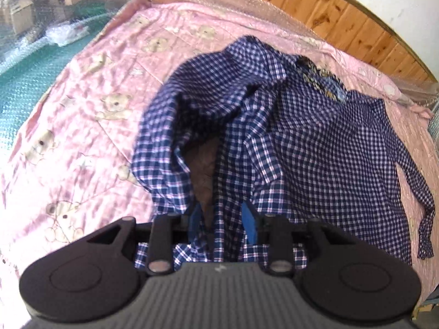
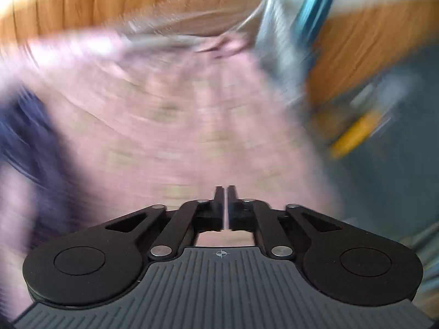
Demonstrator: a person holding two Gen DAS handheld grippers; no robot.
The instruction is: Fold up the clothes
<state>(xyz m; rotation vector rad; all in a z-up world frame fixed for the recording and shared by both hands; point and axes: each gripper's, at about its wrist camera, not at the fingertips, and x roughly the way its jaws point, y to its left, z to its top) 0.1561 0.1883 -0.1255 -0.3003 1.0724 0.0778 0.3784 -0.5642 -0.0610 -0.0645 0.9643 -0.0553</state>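
Observation:
A navy and white checked shirt [image 1: 315,142] lies on a pink bear-print blanket [image 1: 82,109]. Its right half is spread flat with one sleeve stretched out. Its left side is lifted and bunched, and it drapes over my left gripper [image 1: 222,219], which is shut on a fold of it between the blue pads [image 1: 249,224]. The right wrist view is badly blurred. In it my right gripper [image 2: 226,192] hangs over the pink blanket [image 2: 192,109], its fingers almost touching with nothing between them. The shirt [image 2: 24,142] is a dark smear at the left edge.
Wooden panelling [image 1: 343,13] runs behind the bed, with clear bubble wrap [image 1: 247,2] along the blanket's far edge. A green surface [image 1: 16,90] lies off the blanket's left side. To the right of the bed are a teal pole [image 2: 315,8] and a yellow object [image 2: 356,134].

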